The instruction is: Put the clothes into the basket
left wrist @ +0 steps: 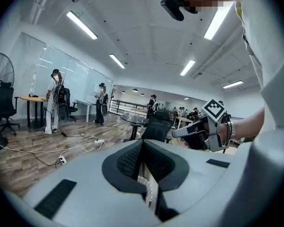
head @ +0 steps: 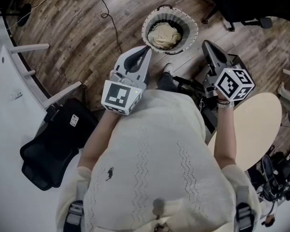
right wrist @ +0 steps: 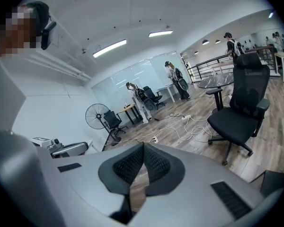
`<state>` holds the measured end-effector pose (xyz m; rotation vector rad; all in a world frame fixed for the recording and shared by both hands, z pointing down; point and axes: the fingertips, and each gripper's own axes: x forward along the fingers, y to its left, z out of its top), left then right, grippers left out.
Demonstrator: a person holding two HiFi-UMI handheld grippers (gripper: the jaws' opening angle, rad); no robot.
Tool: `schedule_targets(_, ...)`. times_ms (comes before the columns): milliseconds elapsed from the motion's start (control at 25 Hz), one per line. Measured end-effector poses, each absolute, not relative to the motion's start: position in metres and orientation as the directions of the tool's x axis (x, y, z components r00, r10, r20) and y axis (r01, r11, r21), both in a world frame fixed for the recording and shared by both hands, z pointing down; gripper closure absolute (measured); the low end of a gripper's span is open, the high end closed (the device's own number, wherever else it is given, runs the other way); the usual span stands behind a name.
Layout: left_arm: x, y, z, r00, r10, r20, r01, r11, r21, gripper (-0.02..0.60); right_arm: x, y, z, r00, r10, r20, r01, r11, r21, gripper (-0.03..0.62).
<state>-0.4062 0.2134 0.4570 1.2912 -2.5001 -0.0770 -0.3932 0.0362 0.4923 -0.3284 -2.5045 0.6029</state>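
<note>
A white-rimmed basket stands on the wood floor ahead of me, with a cream cloth lying inside it. My left gripper is held up just left of the basket, its jaws shut with nothing between them; its own view looks level across the office. My right gripper is raised to the basket's right, also shut and empty. The right gripper also shows in the left gripper view, held in a hand. Neither gripper view shows the basket.
A black office chair sits at my lower left beside a white desk. A round beige table is at my right. Cables run over the floor. Another black chair, a fan and distant people stand around.
</note>
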Motion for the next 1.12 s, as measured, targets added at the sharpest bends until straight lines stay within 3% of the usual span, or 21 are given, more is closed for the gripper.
schedule_targets(600,-0.412,0.237,0.42,-0.579,-0.793,0.189,-0.774,0.608,0.176,0.561,-0.379,0.092,0.399,-0.907,0.306,0.289,0.192,0.912,-0.364,0.588)
schedule_targets(1120,-0.429,0.26,0.331,-0.653,-0.755,0.055,-0.744,0.654,0.137,0.561,-0.387,0.109,0.294,-0.95,0.301,0.089,0.272,0.931,-0.242,0.588)
